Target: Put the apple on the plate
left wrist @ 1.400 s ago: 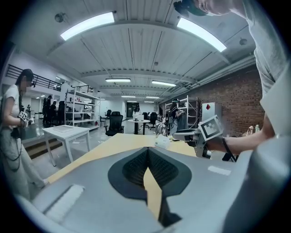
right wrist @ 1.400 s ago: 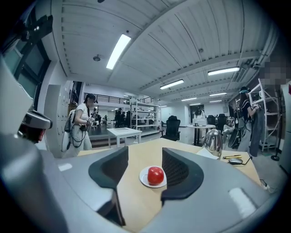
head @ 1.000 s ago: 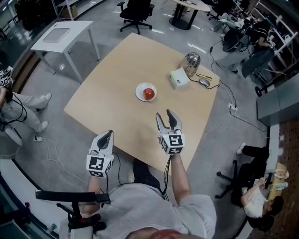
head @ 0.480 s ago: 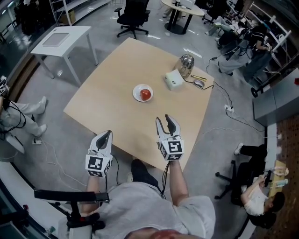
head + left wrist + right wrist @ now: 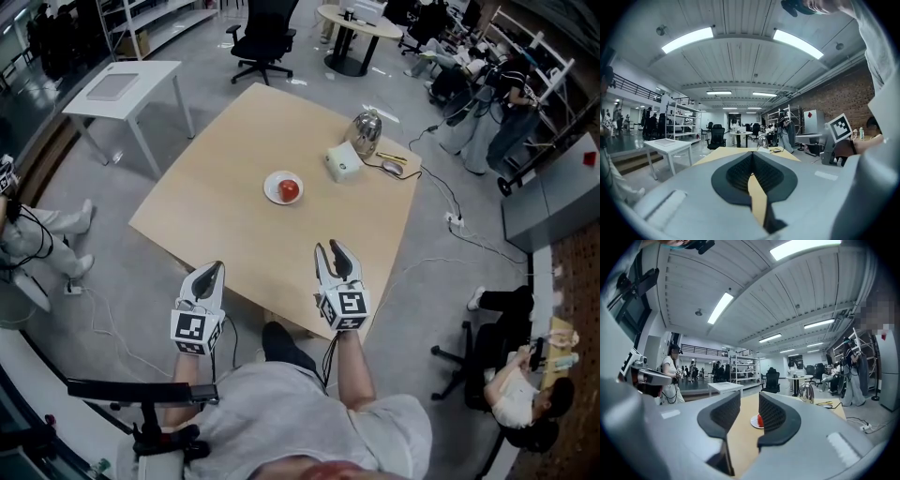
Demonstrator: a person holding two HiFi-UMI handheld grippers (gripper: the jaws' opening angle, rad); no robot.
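The apple [image 5: 289, 190] sits on the plate [image 5: 271, 186], mid-table [image 5: 225, 169] — well apart from both grippers. The left gripper [image 5: 212, 274] has its fingers clenched and empty; the right gripper [image 5: 339, 258] is closing its fingers on nothing. Bumping the table could roll the apple off.

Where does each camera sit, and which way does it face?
Head view: on the person's head, steeply down at table, apple on plate; both arms, left gripper, right gripper show.
Left gripper view: on that gripper, level across the table; shut jaws show.
Right gripper view: level toward the apple; empty jaws, closing.
Shared: apple, in head and right gripper views.
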